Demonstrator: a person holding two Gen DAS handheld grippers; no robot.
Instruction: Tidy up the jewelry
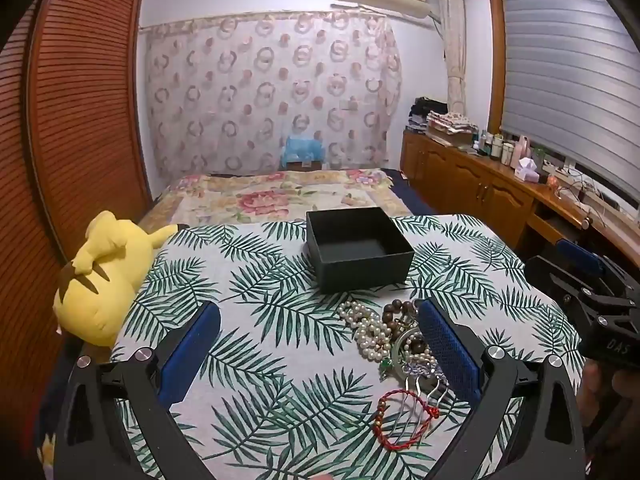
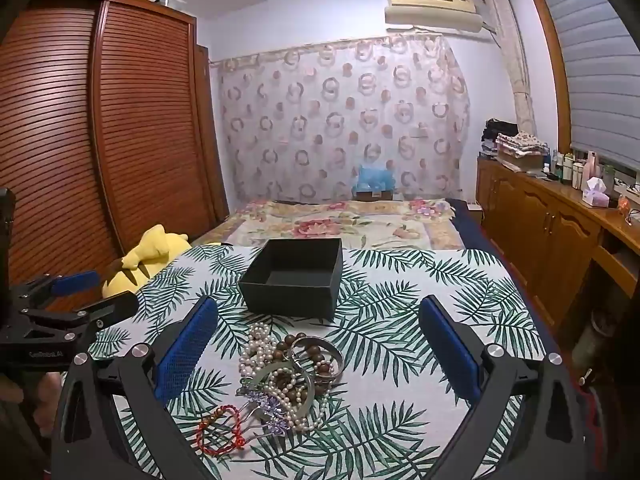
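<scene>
Jewelry [image 2: 280, 384] lies in a tangled heap on the near part of a table covered by a palm-leaf cloth [image 2: 400, 320], with nothing holding it. Nearest the cameras in that heap sits a red cord bracelet [image 2: 218, 434], with a silver hair comb [image 1: 416, 404] touching it. Just beyond them a pearl strand [image 1: 370, 330] winds through brown wooden beads [image 1: 396, 312] and a silver bangle [image 2: 320, 354]. The left gripper [image 1: 320, 322] hovers above the cloth with its blue-padded fingers [image 1: 192, 352] spread wide and nothing between them; in its own view the heap lies beside the inner face of the right-hand finger. The right gripper [image 2: 318, 316] is likewise wide apart and empty, with the heap low between its fingers, closer to the left one. Each tool shows at the edge of the other's view. Behind the heap, near it but apart, stands an open black box [image 1: 358, 250], upright, its inside dark. Off the table's left edge rests a yellow plush toy [image 1: 104, 280]. Farther back lies a bed with a floral cover [image 2: 340, 222], then a patterned curtain [image 1: 272, 92] on the far wall, and a wooden cabinet [image 2: 556, 224] runs along the right side.
</scene>
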